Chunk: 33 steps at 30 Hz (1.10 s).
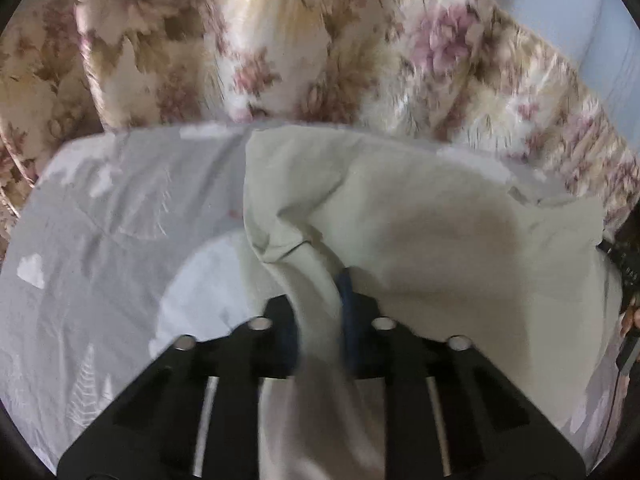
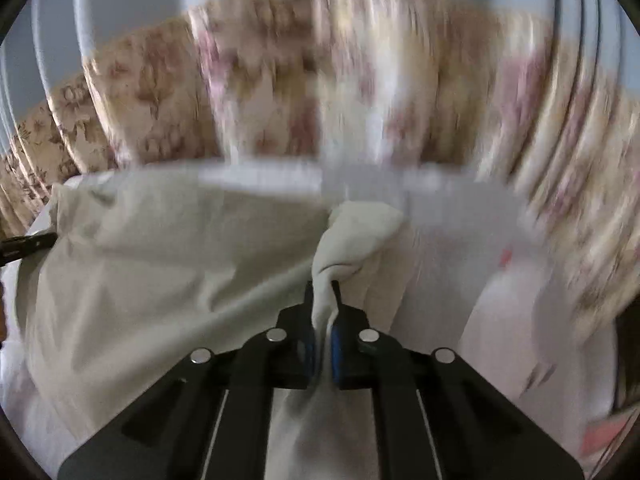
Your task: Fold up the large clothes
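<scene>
Floral curtains hang beyond both tongs, past the far edge of a grey leaf-print sheet covering the bed. One pale cream garment lies spread on that sheet. The left gripper pinches a bunched fold of it; the right gripper likewise clamps its other gathered corner.

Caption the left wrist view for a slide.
Left tongs pinch a bunched fold of the pale cloth over a grey printed bedsheet.
</scene>
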Each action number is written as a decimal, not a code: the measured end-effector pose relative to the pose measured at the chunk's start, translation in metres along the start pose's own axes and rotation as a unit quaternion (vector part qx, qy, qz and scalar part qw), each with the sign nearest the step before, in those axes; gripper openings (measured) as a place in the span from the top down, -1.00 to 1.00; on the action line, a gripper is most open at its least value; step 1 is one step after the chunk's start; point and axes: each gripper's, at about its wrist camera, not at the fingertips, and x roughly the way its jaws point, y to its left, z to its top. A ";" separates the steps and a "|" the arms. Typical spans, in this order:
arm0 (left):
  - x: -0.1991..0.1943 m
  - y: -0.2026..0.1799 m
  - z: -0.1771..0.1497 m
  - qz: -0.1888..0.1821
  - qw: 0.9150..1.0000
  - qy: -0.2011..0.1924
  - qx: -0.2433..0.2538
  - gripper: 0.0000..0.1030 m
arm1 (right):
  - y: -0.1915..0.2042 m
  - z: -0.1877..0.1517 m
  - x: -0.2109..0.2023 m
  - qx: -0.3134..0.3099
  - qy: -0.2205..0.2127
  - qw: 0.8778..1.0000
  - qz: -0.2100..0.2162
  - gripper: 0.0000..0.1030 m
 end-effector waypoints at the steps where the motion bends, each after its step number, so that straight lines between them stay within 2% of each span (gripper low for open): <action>1: -0.009 0.001 0.001 0.003 1.000 -0.017 -0.004 0.91 | 0.002 0.013 -0.022 0.000 -0.045 0.999 0.004 0.91; 2: -0.026 0.003 -0.002 0.009 0.999 -0.047 -0.008 0.91 | 0.002 0.019 -0.033 -0.001 -0.063 0.998 0.004 0.91; 4: -0.039 0.007 -0.009 0.017 0.998 -0.067 -0.010 0.90 | -0.005 0.021 -0.039 0.006 -0.067 0.998 0.009 0.91; 6: -0.019 0.017 -0.014 0.030 0.999 -0.031 -0.018 0.85 | -0.024 0.011 -0.003 0.034 -0.003 0.999 -0.004 0.90; 8: 0.008 0.029 -0.015 0.029 0.999 0.011 -0.033 0.75 | -0.040 -0.009 0.034 0.052 0.081 0.995 -0.025 0.88; 9: 0.011 0.034 -0.016 0.027 0.999 0.016 -0.041 0.67 | -0.045 -0.019 0.039 0.062 0.099 0.992 -0.039 0.85; 10: 0.007 0.037 -0.016 0.034 0.998 0.012 -0.044 0.40 | -0.047 -0.025 0.036 0.059 0.103 0.992 -0.052 0.85; 11: 0.001 0.039 -0.015 0.051 0.998 0.004 -0.045 -0.11 | -0.044 -0.030 0.030 0.042 0.110 0.990 -0.073 0.71; 12: -0.010 0.041 -0.014 0.074 0.996 -0.010 -0.044 -0.36 | -0.042 -0.033 0.023 0.028 0.111 0.989 -0.091 0.49; 13: -0.020 0.043 -0.013 0.083 0.995 -0.023 -0.042 -0.65 | -0.039 -0.035 0.009 0.016 0.104 0.988 -0.113 0.38; 15: -0.041 0.041 -0.010 0.089 0.995 -0.044 -0.031 -0.74 | -0.043 -0.039 -0.013 0.027 0.083 0.989 -0.117 -0.02; 17: -0.054 0.031 -0.011 0.086 0.995 -0.045 -0.012 -0.88 | -0.045 -0.044 -0.033 0.058 0.063 0.994 -0.061 -0.27; 20: -0.062 0.016 -0.031 0.062 0.998 -0.028 0.006 -0.91 | -0.052 -0.065 -0.046 0.124 0.055 0.990 0.032 -0.33; 22: -0.056 0.008 -0.049 0.039 0.999 -0.010 0.010 -0.91 | -0.052 -0.078 -0.041 0.152 0.068 0.984 0.070 -0.34; 24: -0.043 0.002 -0.061 0.023 1.000 0.012 0.014 -0.87 | -0.052 -0.090 -0.031 0.161 0.079 0.982 0.056 -0.34; 25: -0.038 0.001 -0.064 0.021 1.000 0.015 0.010 -0.72 | -0.049 -0.094 -0.028 0.160 0.080 0.983 0.052 -0.31; 26: -0.034 0.001 -0.068 0.005 1.000 0.019 0.001 -0.61 | -0.042 -0.099 -0.025 0.152 0.074 0.984 0.058 0.01; 27: -0.032 0.001 -0.070 -0.008 1.000 0.021 -0.008 -0.43 | -0.036 -0.100 -0.024 0.142 0.073 0.986 0.058 0.55; 28: -0.031 0.000 -0.073 -0.015 1.000 0.020 -0.014 -0.29 | -0.027 -0.102 -0.025 0.123 0.067 0.989 0.048 0.70; 30: -0.033 -0.008 -0.076 -0.012 1.000 0.009 0.006 -0.07 | -0.008 -0.104 -0.028 0.064 0.049 0.997 -0.004 0.73; 32: -0.037 -0.018 -0.078 0.012 0.999 -0.003 0.045 0.23 | 0.000 -0.103 -0.030 0.023 0.047 0.998 -0.041 0.78; 33: -0.038 -0.020 -0.079 0.029 0.998 -0.013 0.060 0.32 | 0.000 -0.101 -0.032 0.002 0.051 0.997 -0.064 0.81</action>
